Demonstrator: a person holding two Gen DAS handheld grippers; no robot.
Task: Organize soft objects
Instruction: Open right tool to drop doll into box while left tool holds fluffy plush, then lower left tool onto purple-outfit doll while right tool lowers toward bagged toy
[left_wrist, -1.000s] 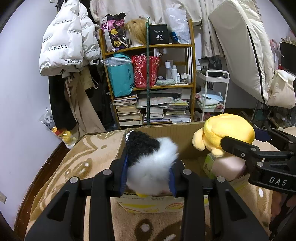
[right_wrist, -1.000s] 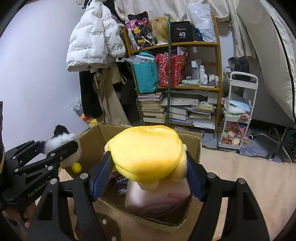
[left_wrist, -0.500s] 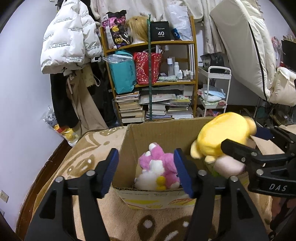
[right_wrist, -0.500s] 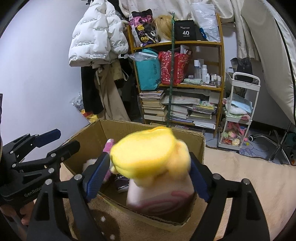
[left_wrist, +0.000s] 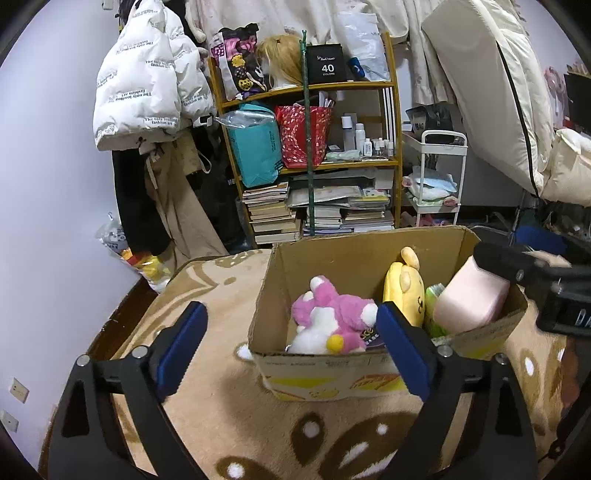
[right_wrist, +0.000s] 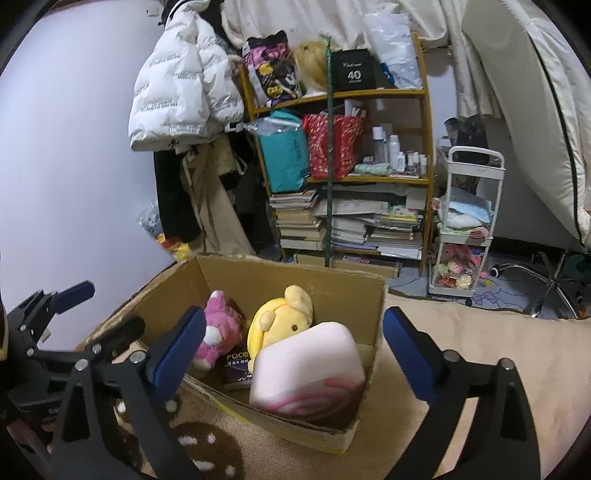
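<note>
An open cardboard box (left_wrist: 354, 258) (right_wrist: 295, 280) stands on a beige patterned blanket. Inside lie a pink and white plush (left_wrist: 332, 317) (right_wrist: 218, 332), a yellow plush (left_wrist: 402, 288) (right_wrist: 284, 317) and a pink soft cushion (left_wrist: 469, 299) (right_wrist: 306, 369) leaning at the box's right corner. My left gripper (left_wrist: 291, 347) is open and empty, just in front of the box. My right gripper (right_wrist: 291, 350) is open and empty, above the box's near right side. It also shows in the left wrist view (left_wrist: 535, 280).
A dark booklet (right_wrist: 238, 363) lies in the box. Behind stand a crowded wooden bookshelf (left_wrist: 317, 155), a white trolley (left_wrist: 436, 177), hanging coats (left_wrist: 147, 96) and a leaning mattress (left_wrist: 498, 81). A plastic bag of toys (left_wrist: 133, 258) sits on the floor by the left wall.
Both grippers opened. The left let go of the black and white furry plush, the right of the yellow plush, which dropped into the box. Both grippers pulled back a little.
</note>
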